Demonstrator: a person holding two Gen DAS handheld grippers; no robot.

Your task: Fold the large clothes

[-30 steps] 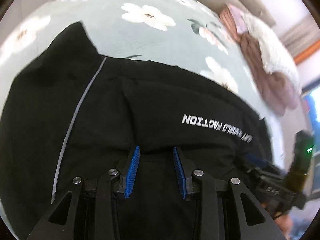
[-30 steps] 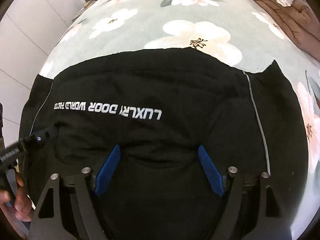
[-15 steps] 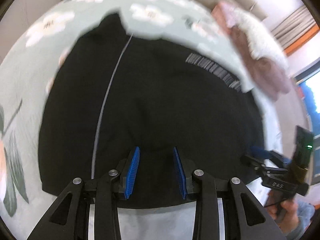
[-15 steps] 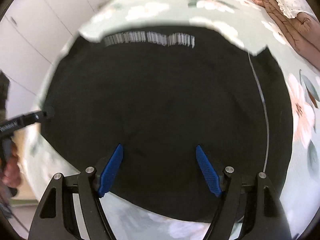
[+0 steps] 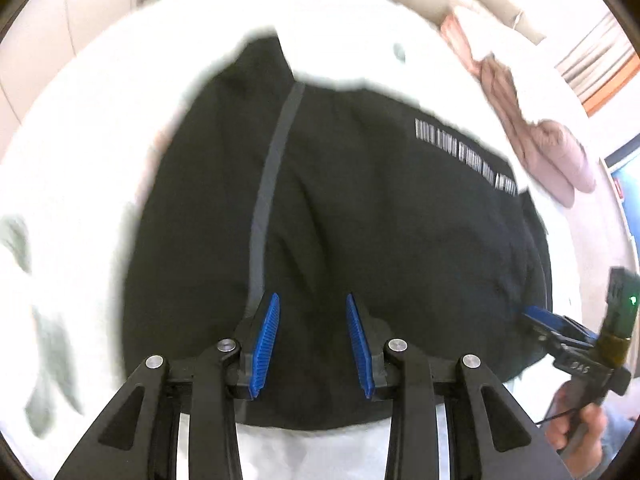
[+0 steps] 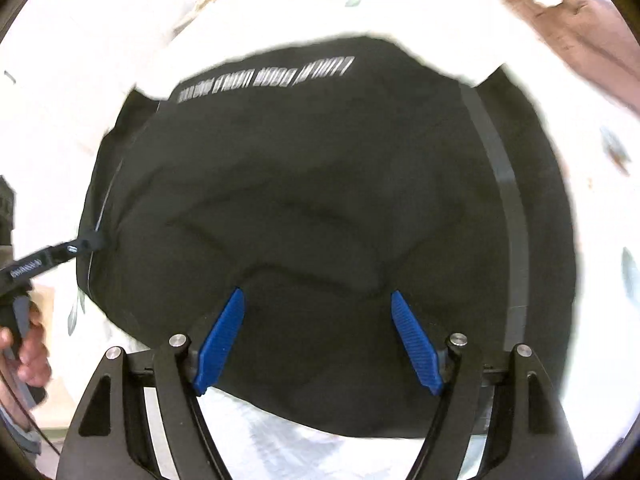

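A large black garment (image 5: pixel 360 220) with a grey stripe and white lettering lies folded on the bed, seen in both wrist views (image 6: pixel 320 200). My left gripper (image 5: pixel 312 300) is open and empty above the garment's near left part. My right gripper (image 6: pixel 318 300) is wide open and empty above the near right part. Each gripper also shows at the edge of the other's view, the right gripper (image 5: pixel 536 314) at the garment's right side and the left gripper (image 6: pixel 86 246) at its left side.
The bed sheet (image 5: pixel 80 160) is pale with a flower print, overexposed here. A pink and white blanket pile (image 5: pixel 540 136) lies at the far right of the bed. White cupboard doors (image 6: pixel 60 20) stand beyond the bed.
Both grippers have pulled back and up from the garment, so its whole outline and the near bed edge now show. Both stay open and empty.
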